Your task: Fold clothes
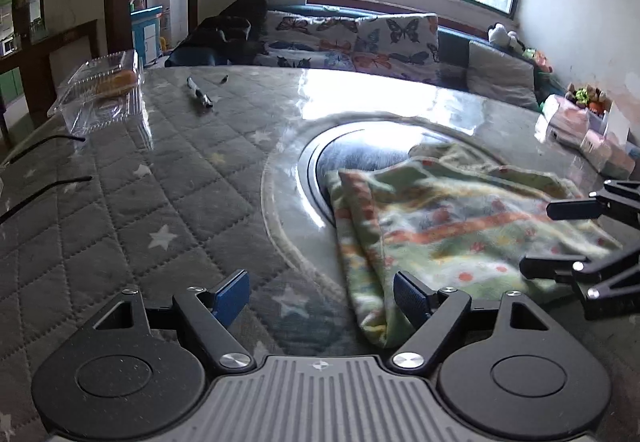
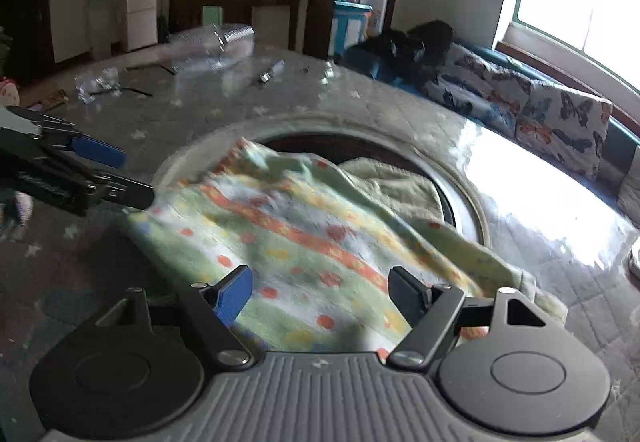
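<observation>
A green fleece garment point(image 1: 460, 226) with orange and yellow stripes and dots lies folded on the table, partly over a round recess point(image 1: 360, 158). My left gripper point(image 1: 322, 296) stands open just left of the garment's near edge, with only table between its blue pads. In the left wrist view my right gripper point(image 1: 538, 238) reaches in from the right edge above the garment, jaws apart. In the right wrist view the right gripper point(image 2: 320, 292) hangs open over the garment point(image 2: 304, 234), gripping nothing. The left gripper point(image 2: 136, 178) shows at the left, by the garment's corner.
A grey quilted star cover point(image 1: 140, 202) under clear film tops the table. At its far left are a clear plastic box point(image 1: 100, 90), a pen point(image 1: 200, 92) and black cables point(image 1: 48, 140). Packets point(image 1: 580, 126) sit far right. A butterfly-print sofa point(image 1: 360, 42) runs behind.
</observation>
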The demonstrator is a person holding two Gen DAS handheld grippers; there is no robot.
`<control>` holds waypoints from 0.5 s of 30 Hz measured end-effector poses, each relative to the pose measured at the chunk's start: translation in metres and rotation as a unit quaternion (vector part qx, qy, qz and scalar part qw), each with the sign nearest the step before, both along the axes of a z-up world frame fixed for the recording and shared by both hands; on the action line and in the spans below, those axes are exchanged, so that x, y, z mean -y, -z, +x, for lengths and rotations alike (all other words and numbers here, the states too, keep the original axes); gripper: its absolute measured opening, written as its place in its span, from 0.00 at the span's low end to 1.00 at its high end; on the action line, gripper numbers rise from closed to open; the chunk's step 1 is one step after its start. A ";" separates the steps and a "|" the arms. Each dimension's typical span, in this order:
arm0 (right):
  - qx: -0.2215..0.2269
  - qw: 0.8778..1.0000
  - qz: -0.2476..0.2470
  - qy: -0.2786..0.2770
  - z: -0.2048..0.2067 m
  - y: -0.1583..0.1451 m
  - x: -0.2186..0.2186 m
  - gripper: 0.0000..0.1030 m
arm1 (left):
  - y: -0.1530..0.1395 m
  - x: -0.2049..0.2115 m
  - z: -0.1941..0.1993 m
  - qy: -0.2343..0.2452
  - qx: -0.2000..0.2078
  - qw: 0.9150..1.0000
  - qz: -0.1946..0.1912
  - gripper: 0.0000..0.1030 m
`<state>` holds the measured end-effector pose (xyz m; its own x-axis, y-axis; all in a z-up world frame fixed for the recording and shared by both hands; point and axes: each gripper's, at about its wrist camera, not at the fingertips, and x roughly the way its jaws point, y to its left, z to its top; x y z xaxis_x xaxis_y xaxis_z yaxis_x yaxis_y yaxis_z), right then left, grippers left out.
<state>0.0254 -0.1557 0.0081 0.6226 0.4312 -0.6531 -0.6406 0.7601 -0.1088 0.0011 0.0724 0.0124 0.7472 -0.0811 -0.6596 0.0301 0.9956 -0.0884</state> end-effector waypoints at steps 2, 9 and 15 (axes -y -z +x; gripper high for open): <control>0.008 1.000 0.007 -0.017 -0.007 -0.007 -0.008 0.74 | -0.003 -0.002 0.002 -0.005 0.003 1.000 -0.005 0.79; 0.006 0.994 -0.010 -0.109 -0.027 0.000 -0.060 0.62 | -0.008 -0.020 0.014 -0.040 -0.009 0.997 -0.063 0.79; 0.001 0.989 -0.029 -0.145 -0.035 0.011 -0.089 0.51 | -0.011 -0.026 0.021 -0.045 -0.015 0.995 -0.092 0.79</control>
